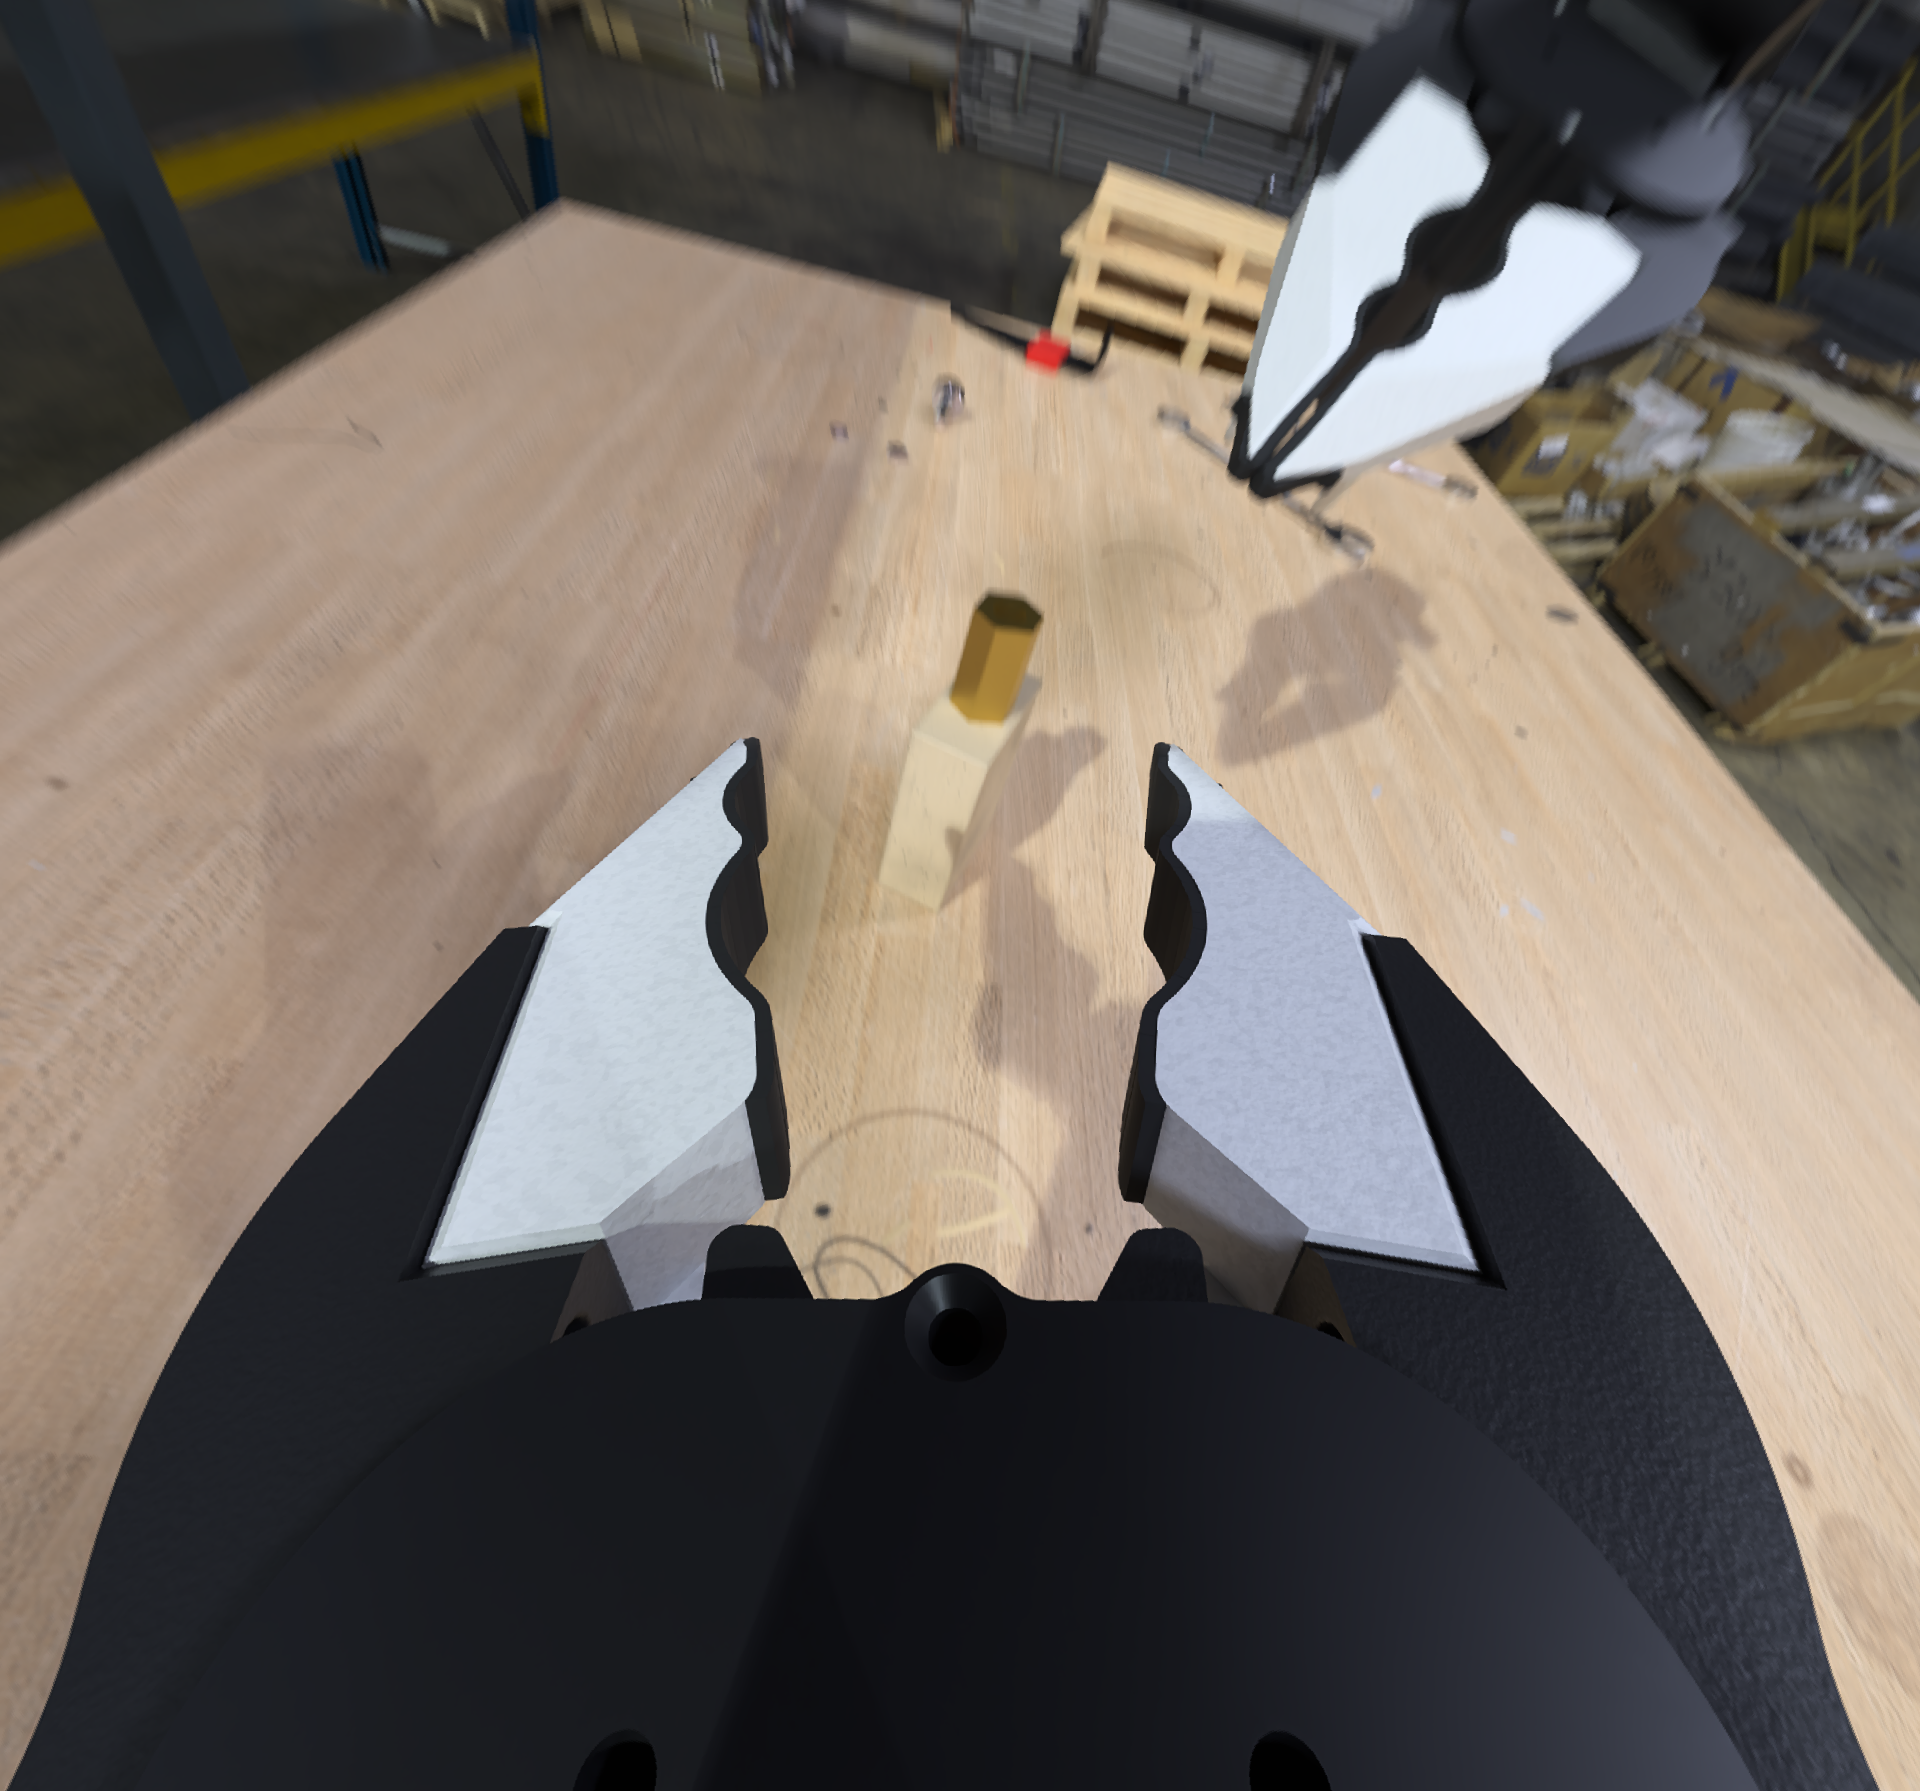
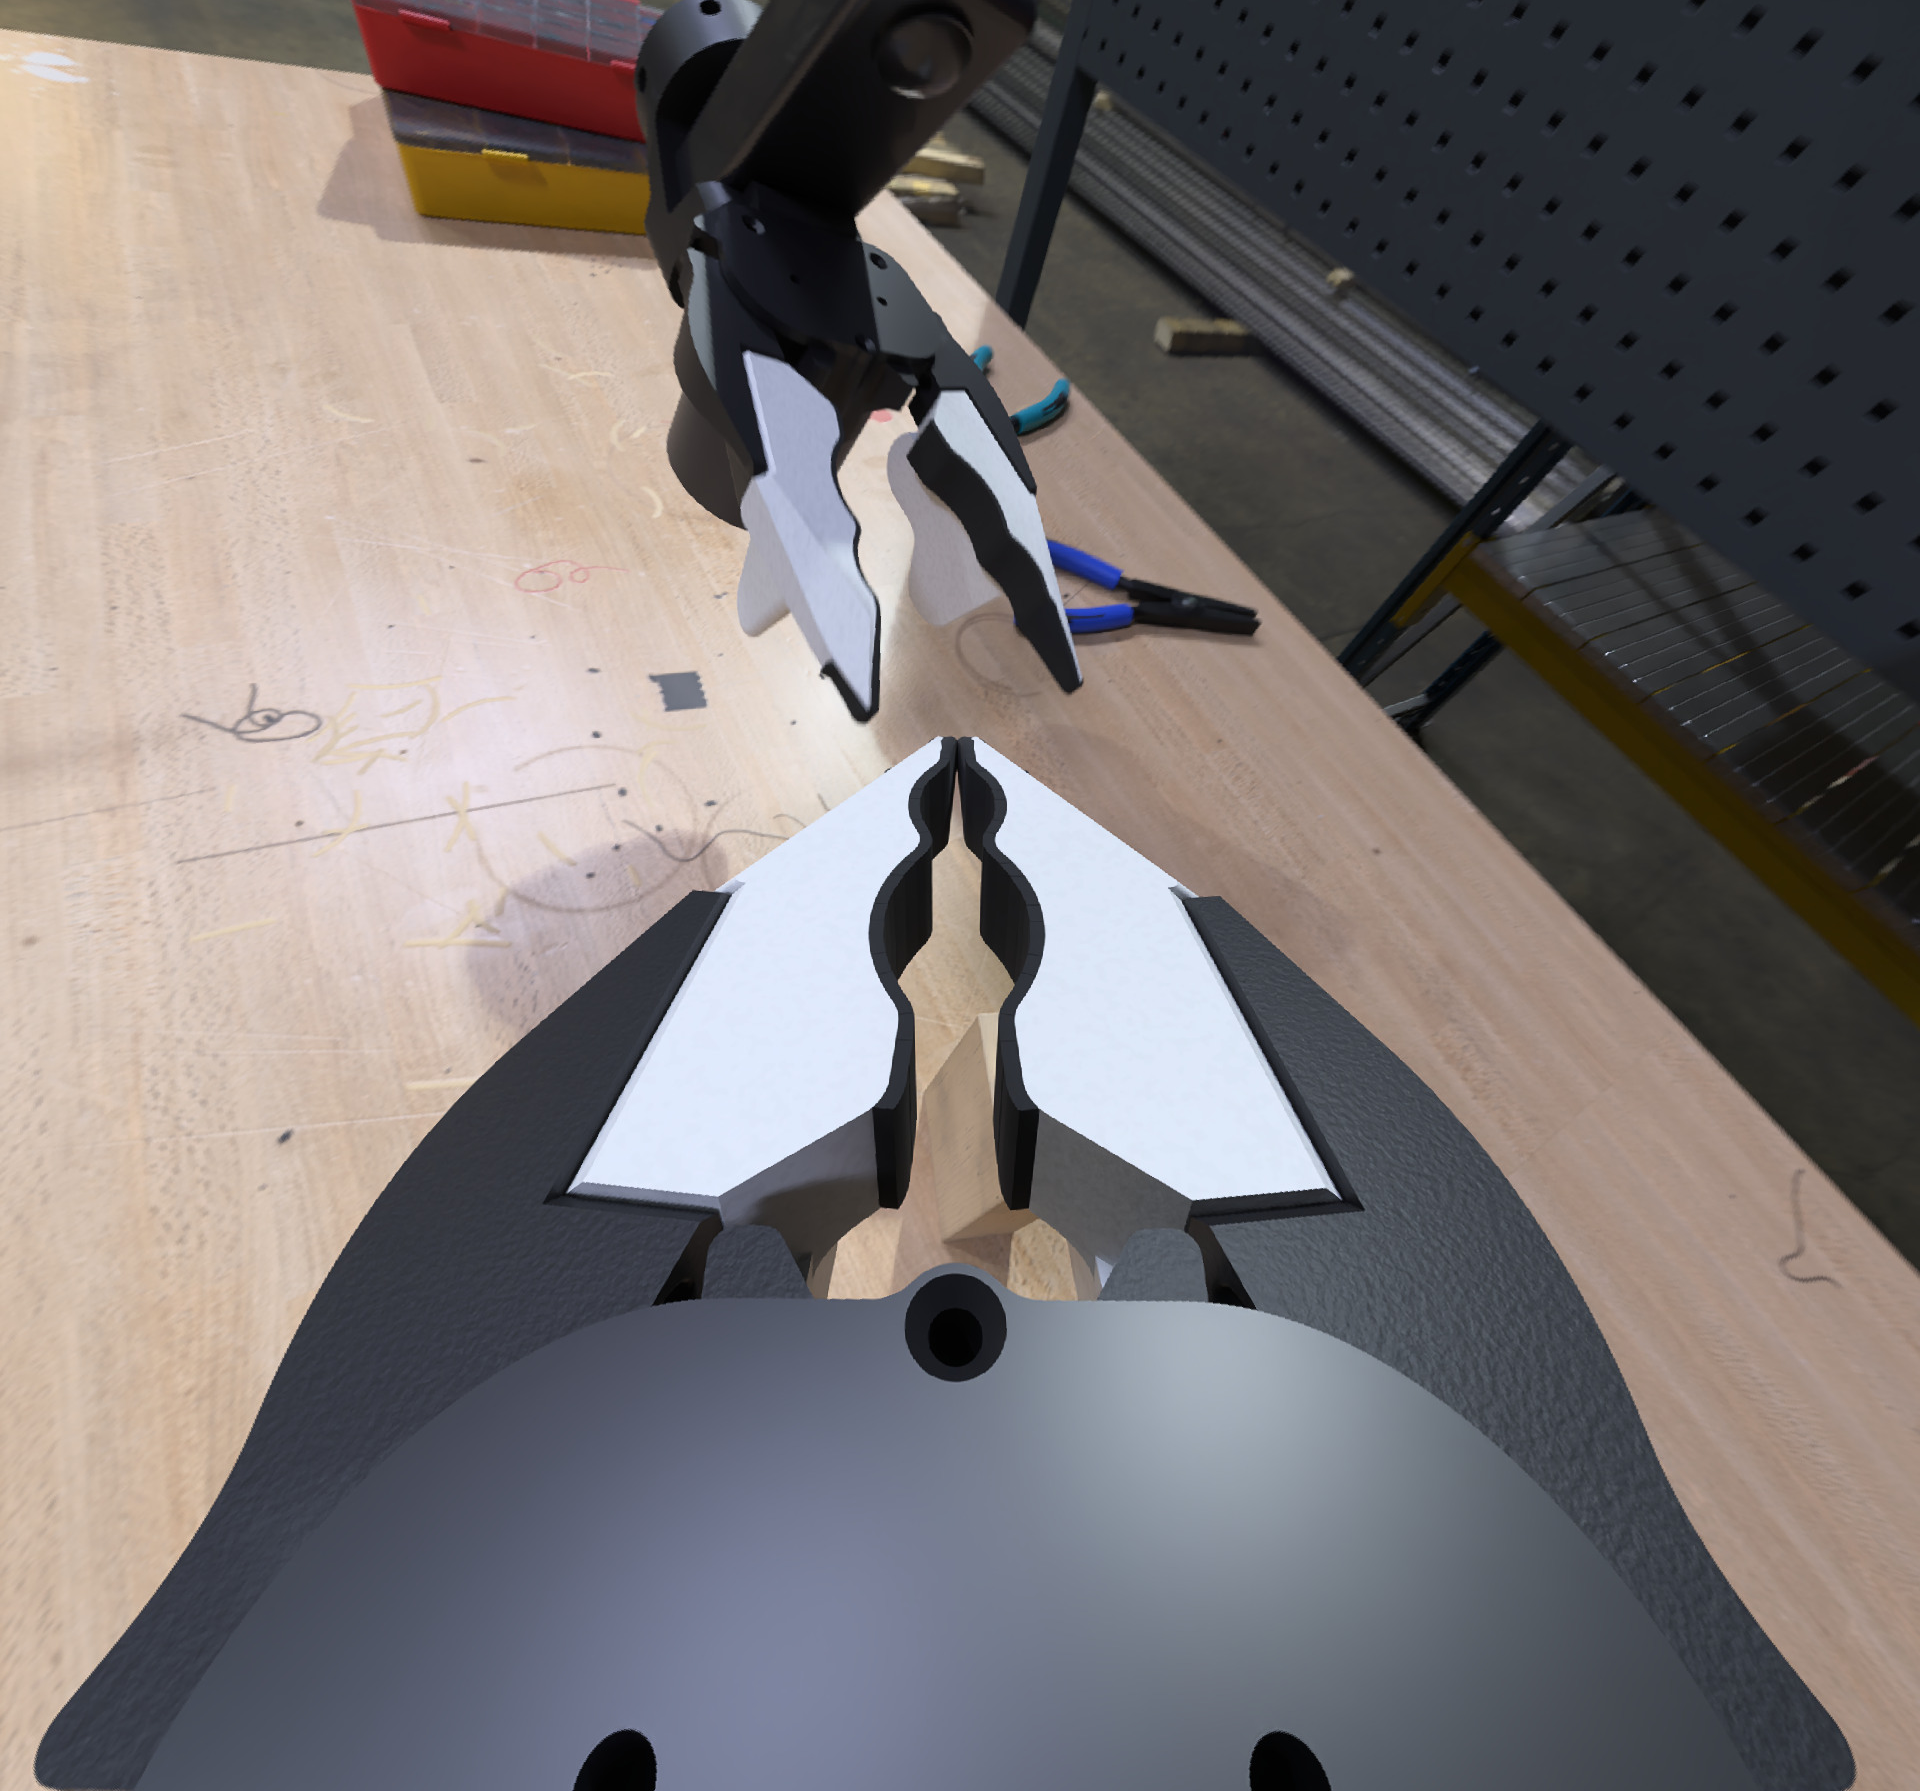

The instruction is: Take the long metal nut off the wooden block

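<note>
A pale wooden block stands upright on the wooden table. A long brass-coloured hex nut stands upright on top of it. My left gripper is open and empty, a little short of the block, with its jaws either side of the block's line. My right gripper hovers beyond the block to the right, shut and empty. In the right wrist view the right gripper is shut, and part of the block shows through the gap between its fingers. The nut is hidden there. The left gripper faces it, open.
Red and yellow organiser boxes sit stacked at one table end. Blue-handled pliers and teal pliers lie near the table edge by a pegboard. Small hardware bits and a red item lie beyond the block.
</note>
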Motion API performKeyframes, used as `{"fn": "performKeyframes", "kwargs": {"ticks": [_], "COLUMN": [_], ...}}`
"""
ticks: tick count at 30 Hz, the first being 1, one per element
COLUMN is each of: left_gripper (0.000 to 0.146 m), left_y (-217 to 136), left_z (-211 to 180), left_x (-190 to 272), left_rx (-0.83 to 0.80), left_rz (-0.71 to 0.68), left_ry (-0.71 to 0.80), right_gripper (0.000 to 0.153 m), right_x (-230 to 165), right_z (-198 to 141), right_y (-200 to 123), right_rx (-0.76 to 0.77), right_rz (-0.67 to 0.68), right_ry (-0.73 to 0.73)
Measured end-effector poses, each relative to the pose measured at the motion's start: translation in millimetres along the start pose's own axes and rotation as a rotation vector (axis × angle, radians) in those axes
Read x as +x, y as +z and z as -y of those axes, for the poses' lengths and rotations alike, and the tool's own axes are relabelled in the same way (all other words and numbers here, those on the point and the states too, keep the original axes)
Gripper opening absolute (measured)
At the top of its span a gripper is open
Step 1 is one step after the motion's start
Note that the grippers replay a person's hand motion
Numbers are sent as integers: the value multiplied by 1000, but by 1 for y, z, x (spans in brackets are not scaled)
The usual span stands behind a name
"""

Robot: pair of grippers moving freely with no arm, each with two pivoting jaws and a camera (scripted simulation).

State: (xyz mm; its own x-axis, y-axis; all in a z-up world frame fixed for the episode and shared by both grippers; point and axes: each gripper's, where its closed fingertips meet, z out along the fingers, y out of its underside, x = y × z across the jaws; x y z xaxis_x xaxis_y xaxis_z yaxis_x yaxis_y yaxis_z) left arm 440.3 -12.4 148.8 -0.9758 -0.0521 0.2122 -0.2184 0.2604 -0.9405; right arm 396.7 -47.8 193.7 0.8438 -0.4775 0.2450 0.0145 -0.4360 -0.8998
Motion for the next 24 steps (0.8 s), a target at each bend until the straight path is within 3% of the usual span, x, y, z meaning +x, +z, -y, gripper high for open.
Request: {"fn": "performKeyframes", "kwargs": {"ticks": [4, 10, 14, 18, 24], "left_gripper": [75, 77, 87, 96, 97], "left_y": [19, 22, 14, 14, 29], "left_z": [-40, -38, -25, -21, -28], "left_x": [3, 4, 7, 10, 3], "left_rx": [-237, -239, -234, -307, -431], "left_rz": [42, 66, 92, 102, 74], "left_ry": [67, 122, 181, 266, 302], "right_gripper": [0, 0, 0, 11, 30], "right_x": [0, 2, 6, 9, -2], "right_z": [-3, 3, 7, 0, -45], "right_y": [-2, -12, -24, -38, -58], "right_rx": [4, -6, -42, -81, -146], "right_rz": [47, 20, -20, -74, -112], "right_ry": [57, 50, 79, 166, 411]}}
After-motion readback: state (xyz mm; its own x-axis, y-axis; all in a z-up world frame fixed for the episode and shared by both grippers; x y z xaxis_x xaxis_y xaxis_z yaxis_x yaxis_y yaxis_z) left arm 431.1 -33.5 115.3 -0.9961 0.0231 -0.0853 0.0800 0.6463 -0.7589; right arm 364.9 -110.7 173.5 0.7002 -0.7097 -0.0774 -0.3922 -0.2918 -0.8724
